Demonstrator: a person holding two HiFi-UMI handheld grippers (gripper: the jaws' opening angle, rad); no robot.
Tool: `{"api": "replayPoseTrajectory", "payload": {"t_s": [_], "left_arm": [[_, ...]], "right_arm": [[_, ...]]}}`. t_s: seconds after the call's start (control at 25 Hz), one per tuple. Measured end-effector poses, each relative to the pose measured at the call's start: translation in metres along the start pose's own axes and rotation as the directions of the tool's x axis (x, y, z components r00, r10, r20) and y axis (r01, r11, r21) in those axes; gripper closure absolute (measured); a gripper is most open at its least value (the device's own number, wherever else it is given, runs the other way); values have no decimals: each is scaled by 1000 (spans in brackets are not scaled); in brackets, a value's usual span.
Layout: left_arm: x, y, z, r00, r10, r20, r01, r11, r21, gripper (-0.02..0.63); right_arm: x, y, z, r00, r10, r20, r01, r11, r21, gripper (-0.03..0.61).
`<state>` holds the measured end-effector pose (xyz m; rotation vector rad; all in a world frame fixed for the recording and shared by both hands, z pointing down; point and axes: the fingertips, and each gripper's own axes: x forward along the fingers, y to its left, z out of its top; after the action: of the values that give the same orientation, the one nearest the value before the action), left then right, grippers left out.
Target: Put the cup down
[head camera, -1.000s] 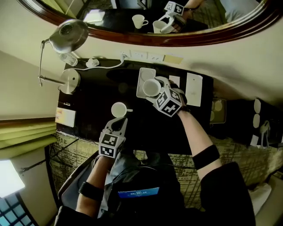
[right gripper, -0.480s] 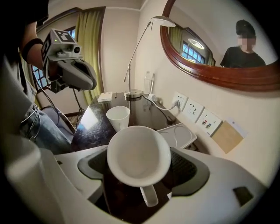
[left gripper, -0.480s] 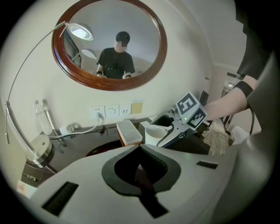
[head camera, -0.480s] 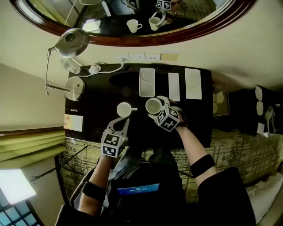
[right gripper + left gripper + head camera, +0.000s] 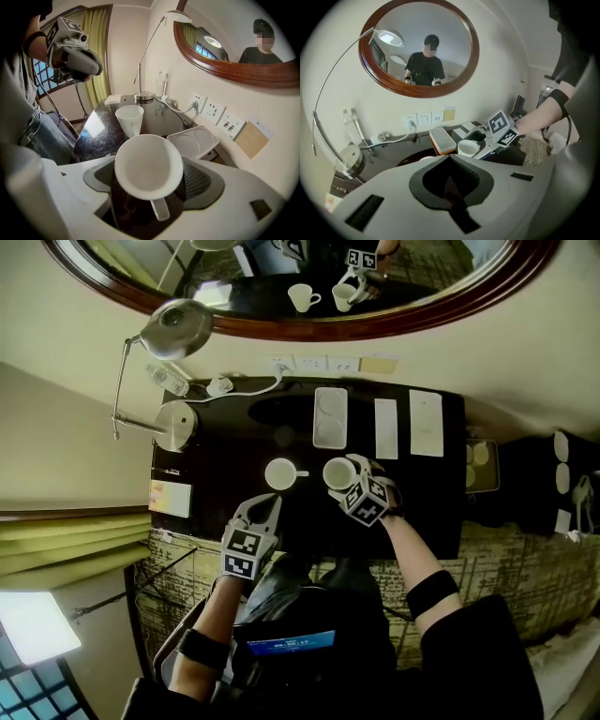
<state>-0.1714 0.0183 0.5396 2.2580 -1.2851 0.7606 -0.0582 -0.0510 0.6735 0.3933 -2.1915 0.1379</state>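
**Cup** (image 5: pixel 149 166): white, with one handle. It sits between the jaws of the right gripper (image 5: pixel 150 178), which stand wide, with a ribbed pad against each side of the cup wall. In the right gripper view the open mouth faces the camera, so the base-to-mouth axis runs roughly along the line of sight. The handle points back toward the gripper body. In the head view the mouth shows as a full circle facing up. The cup is over the dark desk (image 5: pixel 225 456). Whether its base touches the desk cannot be told.

**Second cup** (image 5: pixel 279 473): white, upright on the desk just to the left of the held cup, its handle pointing toward it.

**White tray** (image 5: pixel 330 417): on the desk beyond both cups, near the wall.

**Left gripper** (image 5: pixel 262 509): its jaws are closed together with nothing between them. It is near the desk's front edge, short of the second cup.

**Desk lamp** (image 5: pixel 173 320): at the desk's left end.
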Motion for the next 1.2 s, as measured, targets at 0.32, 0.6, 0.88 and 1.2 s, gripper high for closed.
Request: {"api": "replayPoseTrajectory", "payload": {"t_s": [0.32, 0.6, 0.88, 1.2], "left_arm": [[-4, 5, -5, 1000, 22, 8, -22, 1000, -18, 611], [-4, 5, 0, 1000, 27, 12, -27, 999, -17, 611], [-2, 1, 7, 999, 17, 39, -16, 1000, -13, 612], [-9, 11, 25, 994, 33, 106, -30, 999, -32, 612]], "right_arm": [[9, 9, -13, 1000, 11, -3, -11, 999, -37, 144], [10, 12, -18, 1000, 4, -30, -5, 999, -37, 118], [0, 9, -24, 998, -43, -52, 42, 999, -5, 92], [-73, -1, 17, 993, -71, 90, 59, 989, 135, 95]]}}
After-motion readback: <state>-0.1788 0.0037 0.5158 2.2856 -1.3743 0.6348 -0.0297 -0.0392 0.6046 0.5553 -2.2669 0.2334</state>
